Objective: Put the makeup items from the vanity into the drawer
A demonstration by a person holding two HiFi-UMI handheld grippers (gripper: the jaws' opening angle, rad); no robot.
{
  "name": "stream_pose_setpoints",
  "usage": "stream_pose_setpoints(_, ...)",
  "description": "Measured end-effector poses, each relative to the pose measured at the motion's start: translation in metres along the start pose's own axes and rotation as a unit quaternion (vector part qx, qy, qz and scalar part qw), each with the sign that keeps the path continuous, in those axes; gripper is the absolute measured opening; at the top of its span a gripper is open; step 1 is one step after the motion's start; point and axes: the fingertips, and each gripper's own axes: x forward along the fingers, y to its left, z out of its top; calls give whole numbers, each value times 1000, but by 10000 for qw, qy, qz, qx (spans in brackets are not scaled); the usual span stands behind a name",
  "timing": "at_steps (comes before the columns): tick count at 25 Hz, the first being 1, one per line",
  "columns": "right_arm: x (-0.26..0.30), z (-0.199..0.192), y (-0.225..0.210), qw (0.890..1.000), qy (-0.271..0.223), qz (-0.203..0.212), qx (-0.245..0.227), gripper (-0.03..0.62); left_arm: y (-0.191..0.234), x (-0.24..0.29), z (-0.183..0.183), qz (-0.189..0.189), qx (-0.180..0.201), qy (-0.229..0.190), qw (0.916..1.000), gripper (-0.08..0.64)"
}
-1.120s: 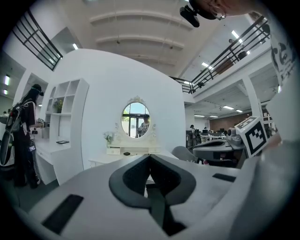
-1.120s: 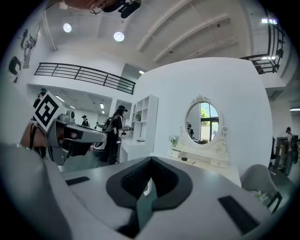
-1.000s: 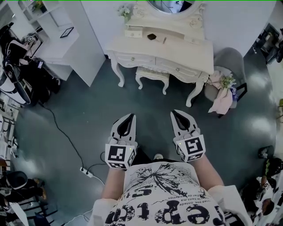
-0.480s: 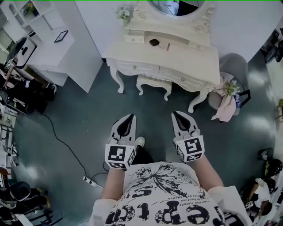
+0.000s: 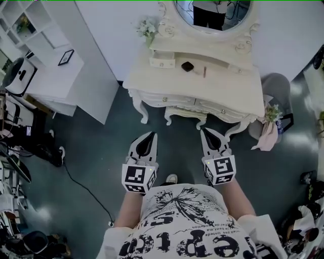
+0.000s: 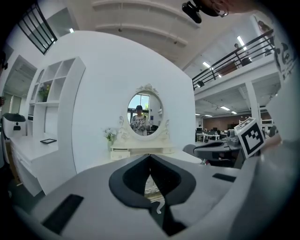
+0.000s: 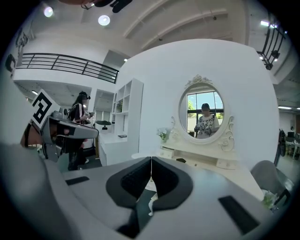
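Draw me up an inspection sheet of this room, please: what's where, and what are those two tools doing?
Surface: cream vanity below an oval mirror.
Job's things: dark compact and slim stick lie apart on the vanity; small drawer box is left of them, and whether it is open cannot be told.
Clutter: flowers beside the mirror; stool under the vanity.
Grippers: left tool and right tool are both shut, empty and short of the vanity.
Cables: black cable on the floor, left.
Surroundings: white shelf unit on the left; grey chair with pink cloth on the right.
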Motion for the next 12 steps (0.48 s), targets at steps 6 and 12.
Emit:
stream_pose_setpoints(6,57,5,-7,9995,176,-234,81,18,48,34,4,-150,78,118,9998,20)
stream_pose_setpoints(12,109,2,-34,9993,303,-201,44,18,74,85,2,-194,28,154,9997,20)
